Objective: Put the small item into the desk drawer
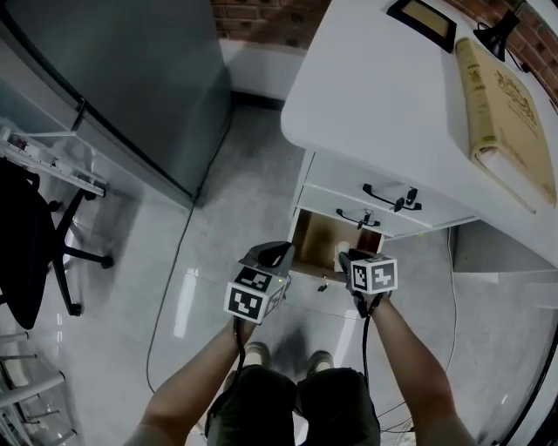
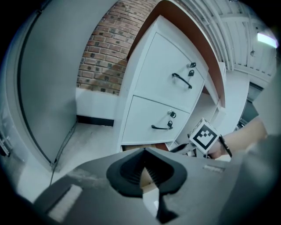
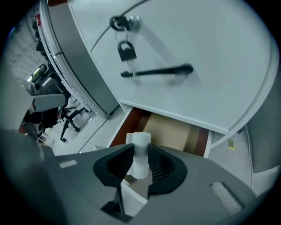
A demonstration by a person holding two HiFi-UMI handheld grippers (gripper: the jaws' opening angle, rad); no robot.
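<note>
A small white cylinder (image 3: 140, 151) stands upright between my right gripper's (image 3: 140, 163) black pads, and the gripper is shut on it. It hangs just in front of and above the open bottom drawer (image 3: 173, 130), whose brown inside shows. In the head view the cylinder (image 1: 343, 253) sits at the right gripper (image 1: 348, 259), at the drawer's (image 1: 318, 235) front edge. My left gripper (image 1: 275, 255) is to the left of the drawer; in its own view the left gripper (image 2: 145, 175) has its pads together with nothing between them.
Above the open drawer are two closed white drawers with black handles (image 1: 391, 199), a padlock (image 3: 126, 52) hanging from one lock. The white desk top (image 1: 384, 96) carries a large book (image 1: 506, 104) and a frame (image 1: 423, 19). A grey cabinet (image 1: 148, 78) and an office chair (image 1: 35, 244) stand at the left.
</note>
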